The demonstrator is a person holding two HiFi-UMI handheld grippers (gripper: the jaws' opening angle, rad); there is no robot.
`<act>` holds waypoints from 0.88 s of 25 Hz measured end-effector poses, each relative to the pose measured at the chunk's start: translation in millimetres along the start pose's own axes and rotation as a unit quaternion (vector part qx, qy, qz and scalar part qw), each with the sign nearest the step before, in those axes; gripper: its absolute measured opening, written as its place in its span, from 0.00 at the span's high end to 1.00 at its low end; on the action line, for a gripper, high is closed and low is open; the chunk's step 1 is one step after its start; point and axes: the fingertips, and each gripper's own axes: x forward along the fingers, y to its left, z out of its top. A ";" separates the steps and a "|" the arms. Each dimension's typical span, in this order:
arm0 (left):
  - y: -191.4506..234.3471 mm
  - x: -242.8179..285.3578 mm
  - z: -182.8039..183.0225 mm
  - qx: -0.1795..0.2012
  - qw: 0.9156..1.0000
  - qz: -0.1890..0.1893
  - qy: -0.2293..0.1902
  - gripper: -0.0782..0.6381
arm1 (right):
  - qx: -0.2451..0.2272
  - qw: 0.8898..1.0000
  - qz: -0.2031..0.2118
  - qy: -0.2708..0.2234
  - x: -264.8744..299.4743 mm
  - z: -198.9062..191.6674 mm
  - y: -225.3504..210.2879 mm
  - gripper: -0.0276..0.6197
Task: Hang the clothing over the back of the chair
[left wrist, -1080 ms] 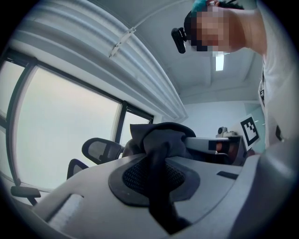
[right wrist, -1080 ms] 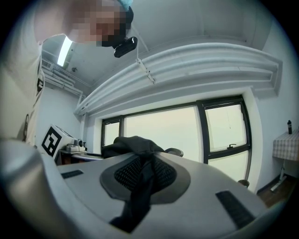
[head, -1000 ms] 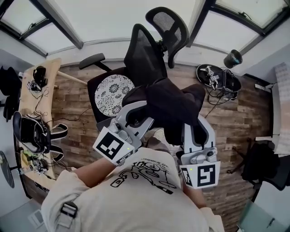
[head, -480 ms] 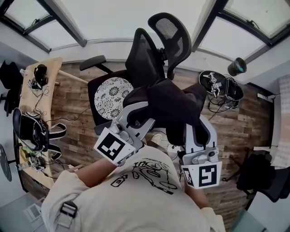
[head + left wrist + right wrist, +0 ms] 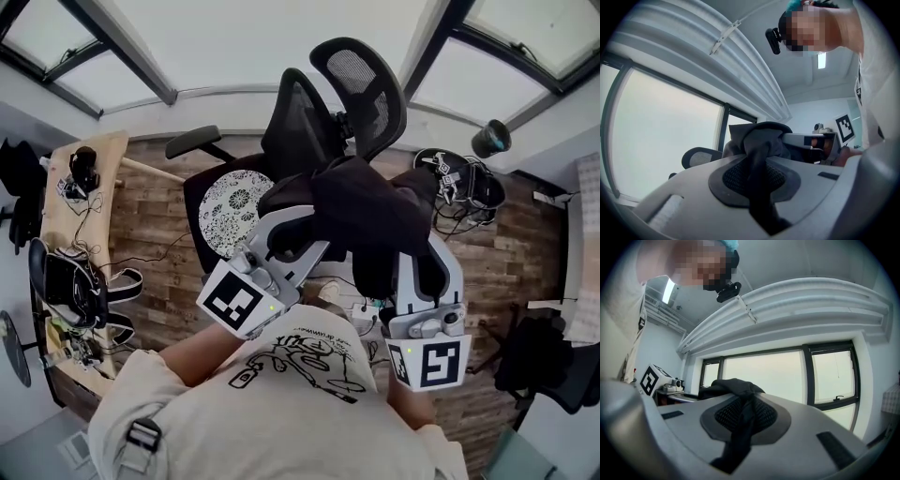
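**Dark garment clenched in both jaws, held just short of the chair**

Hidden: in the head view the garment [image 5: 370, 225] drapes over the fingertips of both grippers, so the grip points are covered there. Its lower edge is cut off behind the right gripper's body.

Writing: the person's shirt [image 5: 300, 361] carries a line drawing with some script, too small to read. The marker cubes [image 5: 234, 300] show black-and-white squares only.

Jaws: the left gripper [image 5: 757, 180] is clenched on a fold of the dark fabric, which runs up between its pads. The right gripper [image 5: 743, 420] is clamped on another fold in the same way.

Location: the garment hangs bunched in the air between the two grippers, in front of the black mesh chair [image 5: 305, 131] and apparently not touching its backrest. A patterned cushion [image 5: 234, 192] lies on the seat, with the wooden floor [image 5: 169, 225] beyond.
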 end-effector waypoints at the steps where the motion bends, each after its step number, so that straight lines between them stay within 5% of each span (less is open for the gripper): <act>1: 3.6 3.1 2.6 0.001 1.000 -0.001 -0.002 0.83 | -0.006 1.000 -0.002 -0.003 4.2 3.1 -3.1 0.91; 22: 100.1 143.0 67.4 0.117 0.993 0.010 -0.014 0.83 | -0.075 0.994 -0.069 -0.026 125.3 37.1 -122.6 0.91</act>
